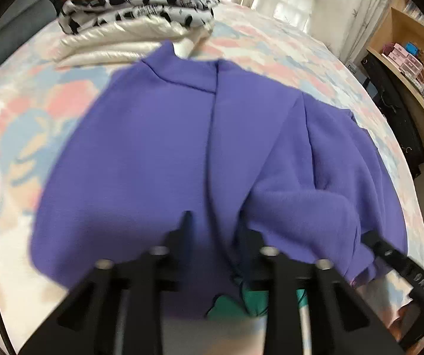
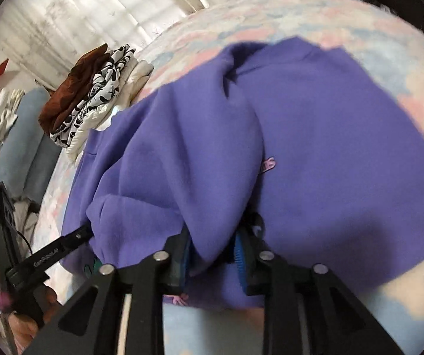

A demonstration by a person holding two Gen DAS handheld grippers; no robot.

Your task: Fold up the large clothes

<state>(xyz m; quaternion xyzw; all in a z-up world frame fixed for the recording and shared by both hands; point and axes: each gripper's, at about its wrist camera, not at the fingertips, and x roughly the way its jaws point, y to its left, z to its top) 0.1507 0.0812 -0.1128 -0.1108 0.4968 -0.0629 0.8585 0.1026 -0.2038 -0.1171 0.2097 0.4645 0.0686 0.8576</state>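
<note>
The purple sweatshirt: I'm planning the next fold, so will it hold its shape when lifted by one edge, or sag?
Probably sag. The purple sweatshirt already bunches into soft rolls where a fold hangs between the right gripper fingers. Its fleecy surface looks thick, so likely fairly heavy for cloth and not slippery. On the bed, a push would likely wrinkle it rather than slide it.

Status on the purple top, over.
Left gripper over purple sweatshirt, grip unclear. Right gripper has a fold between its fingers. Folded clothes stack behind the sweatshirt, not in the way.
</note>
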